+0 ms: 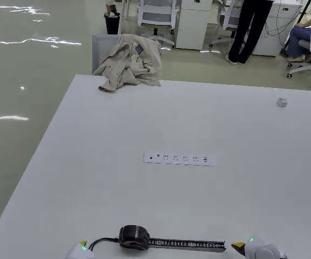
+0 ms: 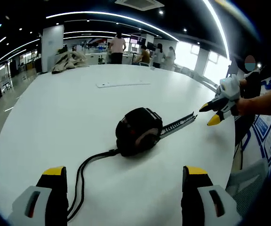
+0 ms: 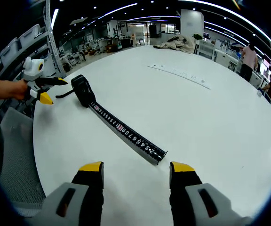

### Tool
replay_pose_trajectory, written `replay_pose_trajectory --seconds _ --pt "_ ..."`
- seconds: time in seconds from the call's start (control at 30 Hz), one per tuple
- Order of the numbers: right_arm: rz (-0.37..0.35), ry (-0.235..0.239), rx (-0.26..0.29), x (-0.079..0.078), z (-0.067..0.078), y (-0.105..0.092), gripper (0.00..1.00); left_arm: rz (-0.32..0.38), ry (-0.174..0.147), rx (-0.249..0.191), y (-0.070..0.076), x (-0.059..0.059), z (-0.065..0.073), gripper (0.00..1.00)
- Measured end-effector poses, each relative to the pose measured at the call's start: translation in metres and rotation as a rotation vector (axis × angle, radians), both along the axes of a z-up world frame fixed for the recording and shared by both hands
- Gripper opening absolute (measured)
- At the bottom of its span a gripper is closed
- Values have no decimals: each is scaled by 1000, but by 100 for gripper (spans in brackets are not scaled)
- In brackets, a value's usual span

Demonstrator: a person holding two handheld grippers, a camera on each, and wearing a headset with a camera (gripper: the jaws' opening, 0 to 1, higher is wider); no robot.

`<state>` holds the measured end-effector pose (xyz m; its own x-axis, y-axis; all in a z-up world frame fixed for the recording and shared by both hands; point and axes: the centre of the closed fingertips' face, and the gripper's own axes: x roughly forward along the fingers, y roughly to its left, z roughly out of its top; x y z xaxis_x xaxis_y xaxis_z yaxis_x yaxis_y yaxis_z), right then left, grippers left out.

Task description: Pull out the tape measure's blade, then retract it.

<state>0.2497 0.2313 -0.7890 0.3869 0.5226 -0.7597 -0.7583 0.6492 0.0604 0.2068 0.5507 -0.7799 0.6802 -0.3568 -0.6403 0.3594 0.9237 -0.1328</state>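
A black tape measure [image 1: 134, 237] lies on the white table [image 1: 144, 118] near its front edge. Its blade [image 1: 188, 244] is drawn out flat to the right, and a black wrist cord [image 2: 83, 165] trails off the case. My left gripper [image 2: 125, 172] stands open a short way behind the case [image 2: 139, 132] and holds nothing. My right gripper [image 3: 136, 167] is open just short of the blade's end hook [image 3: 159, 157], not touching it. In the head view the left gripper [image 1: 81, 246] sits left of the case and the right gripper [image 1: 239, 248] just past the blade's tip.
A white power strip [image 1: 180, 159] lies mid-table. A beige jacket [image 1: 128, 62] drapes over a chair at the far edge, and a small crumpled ball [image 1: 282, 102] rests at the far right. People and office chairs stand beyond. The table's left edge [image 1: 36, 162] runs diagonally.
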Motion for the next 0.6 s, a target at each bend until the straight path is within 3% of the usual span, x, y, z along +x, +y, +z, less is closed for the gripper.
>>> replay_pose_trajectory --seconds 0.1,0.4,0.6 --pt "-12 -5 10 -5 3 1 61 7 0 13 2 -2 -1 100" --pt "-63 -25 64 -22 12 9 68 47 3 -19 5 -10 2 100" --pt "-92 -30 90 -30 15 10 71 54 -4 -18 8 -16 5 100"
